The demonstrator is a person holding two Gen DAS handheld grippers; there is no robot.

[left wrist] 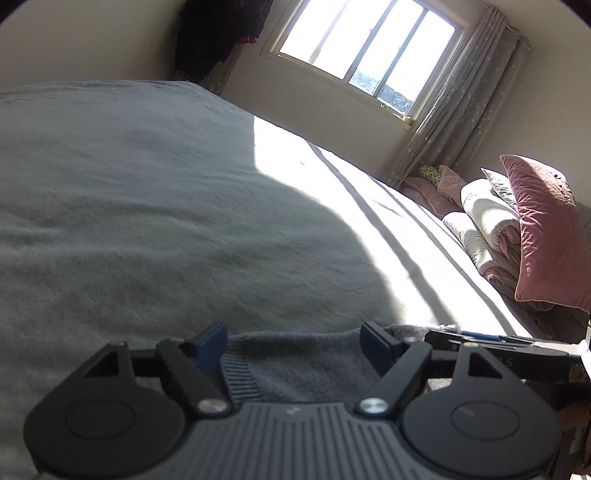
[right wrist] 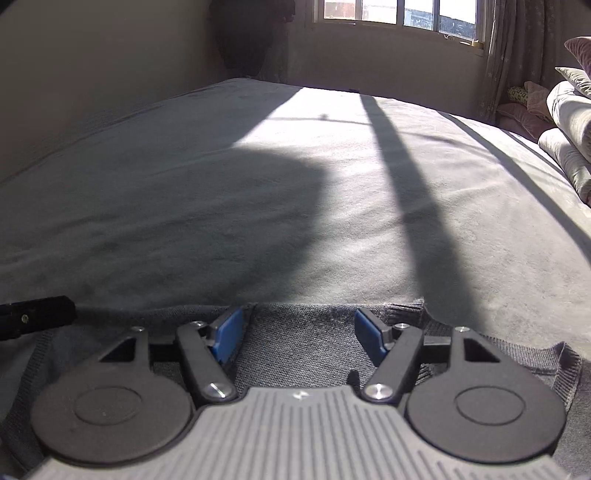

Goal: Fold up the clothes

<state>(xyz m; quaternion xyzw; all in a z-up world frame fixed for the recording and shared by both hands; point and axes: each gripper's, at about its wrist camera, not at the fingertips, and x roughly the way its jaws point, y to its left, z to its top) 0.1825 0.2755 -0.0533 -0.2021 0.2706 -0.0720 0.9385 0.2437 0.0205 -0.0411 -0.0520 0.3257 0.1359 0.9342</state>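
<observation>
A dark grey knitted garment (left wrist: 295,365) with a ribbed hem lies on the grey bed (left wrist: 147,206) right under my left gripper (left wrist: 293,341). The left gripper is open, its blue pads (left wrist: 210,345) apart over the fabric. In the right wrist view the same garment (right wrist: 299,343) lies under my right gripper (right wrist: 299,332), which is open with blue pads (right wrist: 227,332) apart above the garment's edge. The right gripper's body shows at the right of the left wrist view (left wrist: 495,350). The left gripper's tip shows at the left of the right wrist view (right wrist: 33,317).
Pink pillows (left wrist: 543,229) and folded white bedding (left wrist: 484,218) are stacked at the bed's right end. A window (left wrist: 365,48) with a curtain (left wrist: 454,103) is beyond the bed. Dark clothes (left wrist: 218,33) hang in the far corner.
</observation>
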